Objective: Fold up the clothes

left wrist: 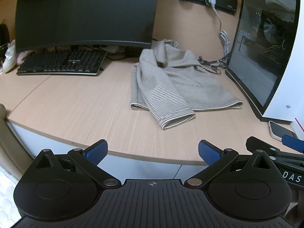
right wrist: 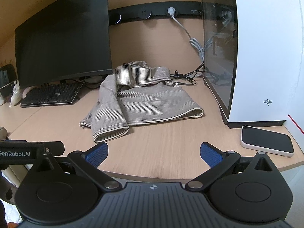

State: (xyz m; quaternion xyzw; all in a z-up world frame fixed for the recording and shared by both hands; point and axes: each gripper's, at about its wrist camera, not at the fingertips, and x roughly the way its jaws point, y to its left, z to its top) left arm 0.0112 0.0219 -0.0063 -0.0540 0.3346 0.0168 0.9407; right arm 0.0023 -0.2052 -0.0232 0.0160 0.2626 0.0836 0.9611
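A home computer desk [left wrist: 76,110]: monitor [left wrist: 85,13], keyboard [left wrist: 60,62], white PC tower [right wrist: 262,57] and phone [right wrist: 266,140].

So the left claw [left wrist: 152,152] is hanging at the near edge of the wooden counter [left wrist: 76,110] with its blue pads [left wrist: 96,151] spread wide, nothing between them. Further in there's a striped beige top [left wrist: 176,81] lying rumpled, one sleeve [left wrist: 171,112] flopped toward the front edge, and it sits between a black keyboard [left wrist: 60,62] under a dark monitor [left wrist: 85,13] on the left and a white PC case [left wrist: 266,57] with a glass side on the right. A phone [left wrist: 279,131] lies by the case's front corner, the right claw [left wrist: 292,144] pokes in just beside it, and a grey cable [left wrist: 222,36] runs down from a wall socket behind.
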